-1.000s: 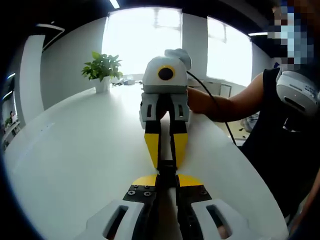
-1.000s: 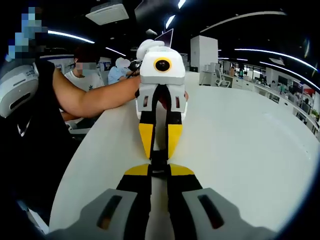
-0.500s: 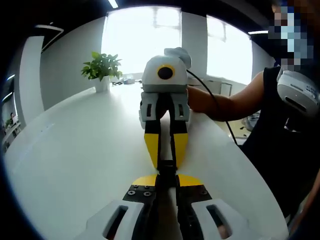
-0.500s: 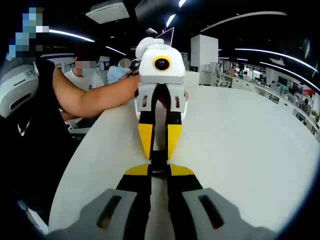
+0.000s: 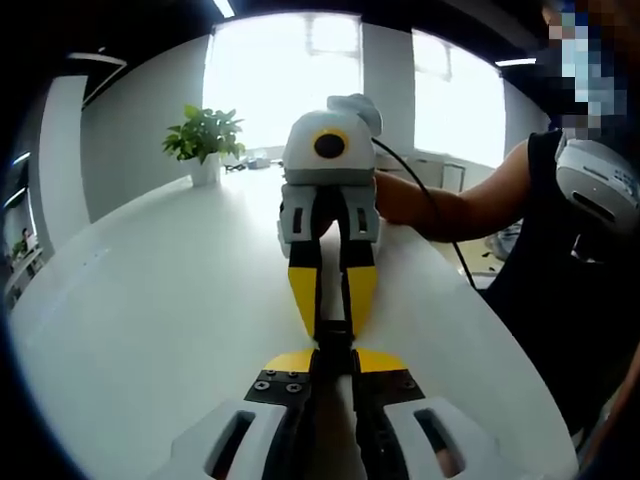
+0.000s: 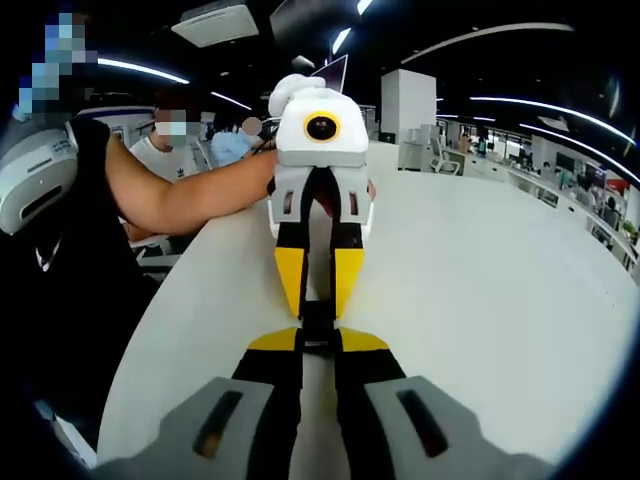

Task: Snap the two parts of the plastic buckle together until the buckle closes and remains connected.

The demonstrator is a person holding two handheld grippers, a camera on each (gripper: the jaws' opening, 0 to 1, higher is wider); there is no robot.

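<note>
The black buckle [image 5: 333, 335] [image 6: 317, 318] is sitting between the two opposed grippers, above the white table [image 5: 150, 320] [image 6: 480, 300]. The left gripper [image 5: 334, 362] [image 6: 319, 298] is clamping one end of it; the right gripper [image 6: 317, 342] [image 5: 333, 322] is clamping the other end, tips nearly meeting. Whether the two halves are latched cannot be told. In the left gripper view, a potted plant [image 5: 204, 142] is standing at the table's far edge before bright windows. In the right gripper view, seated people and ceiling lights are lying beyond the table. A person's forearm [image 6: 185, 195] [image 5: 450, 208] is reaching to each opposing gripper.
</note>
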